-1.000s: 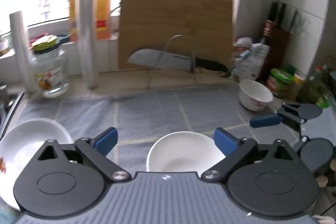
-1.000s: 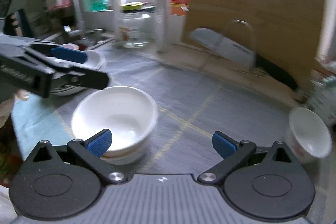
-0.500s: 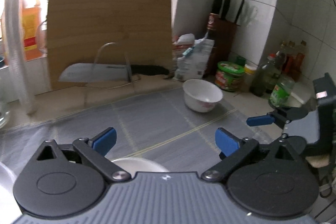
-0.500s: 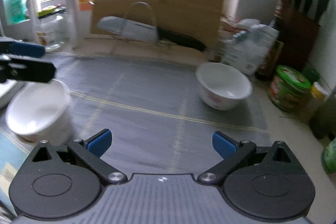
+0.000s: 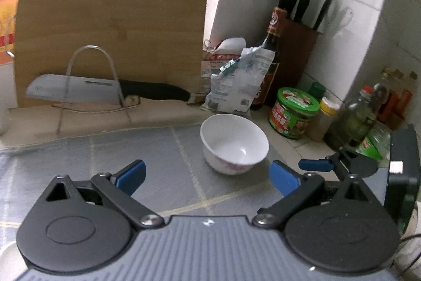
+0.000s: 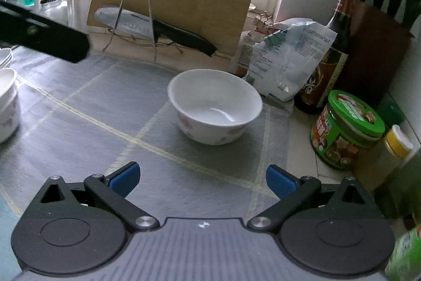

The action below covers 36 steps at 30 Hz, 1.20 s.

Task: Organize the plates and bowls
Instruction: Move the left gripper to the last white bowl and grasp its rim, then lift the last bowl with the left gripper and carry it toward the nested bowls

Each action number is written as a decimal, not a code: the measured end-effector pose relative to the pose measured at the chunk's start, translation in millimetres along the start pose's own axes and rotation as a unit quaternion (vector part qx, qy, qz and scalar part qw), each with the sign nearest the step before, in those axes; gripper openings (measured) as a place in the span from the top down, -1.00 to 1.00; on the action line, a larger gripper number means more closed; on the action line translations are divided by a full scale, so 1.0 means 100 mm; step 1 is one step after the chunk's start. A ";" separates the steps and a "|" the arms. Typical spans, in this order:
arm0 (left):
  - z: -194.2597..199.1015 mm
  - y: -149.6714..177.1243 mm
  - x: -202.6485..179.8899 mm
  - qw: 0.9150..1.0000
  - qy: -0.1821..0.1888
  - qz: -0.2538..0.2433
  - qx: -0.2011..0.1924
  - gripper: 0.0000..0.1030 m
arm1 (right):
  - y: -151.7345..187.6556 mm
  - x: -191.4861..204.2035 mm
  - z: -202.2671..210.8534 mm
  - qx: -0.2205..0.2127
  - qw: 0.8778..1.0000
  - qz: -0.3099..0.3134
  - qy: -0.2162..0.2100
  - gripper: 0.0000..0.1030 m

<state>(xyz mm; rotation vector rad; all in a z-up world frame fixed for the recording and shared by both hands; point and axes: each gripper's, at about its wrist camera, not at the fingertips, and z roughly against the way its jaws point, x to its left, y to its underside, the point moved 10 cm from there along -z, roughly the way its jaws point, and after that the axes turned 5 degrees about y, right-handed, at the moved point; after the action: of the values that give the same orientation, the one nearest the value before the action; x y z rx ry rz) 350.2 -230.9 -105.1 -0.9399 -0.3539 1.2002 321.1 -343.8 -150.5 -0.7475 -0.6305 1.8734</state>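
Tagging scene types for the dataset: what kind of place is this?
A home kitchen counter, most likely. A knife block stands in the tiled corner, a cleaver rests on a wire rack against a wooden cutting board, and sauce bottles and jars crowd beside a white bowl on a grey mat.

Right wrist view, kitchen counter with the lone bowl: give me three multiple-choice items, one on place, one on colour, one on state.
1. Where does the white bowl stand?
A. on the grey mat
B. inside the sink
C. on the cutting board

2. What colour is the lid of the jar to the right of the bowl?
A. red
B. green
C. black

3. How is the right gripper?
A. shut on the bowl
B. open, holding nothing
C. shut on the knife

Answers: 1 A, the bowl sits on the grey mat; 2 B, the lid is bright green; 3 B, the blue fingers stand wide apart, short of the bowl.
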 end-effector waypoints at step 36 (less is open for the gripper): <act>-1.47 -0.28 -0.03 0.996 0.010 0.044 0.082 -0.32 | -0.42 -0.12 -0.61 -0.059 0.992 0.006 -0.108 -0.87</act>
<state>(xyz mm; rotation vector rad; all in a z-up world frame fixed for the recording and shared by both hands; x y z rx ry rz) 467.3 -298.4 -169.7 -0.8305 -0.1955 1.2782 394.6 -332.6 -159.4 -0.6290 -0.8808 1.9559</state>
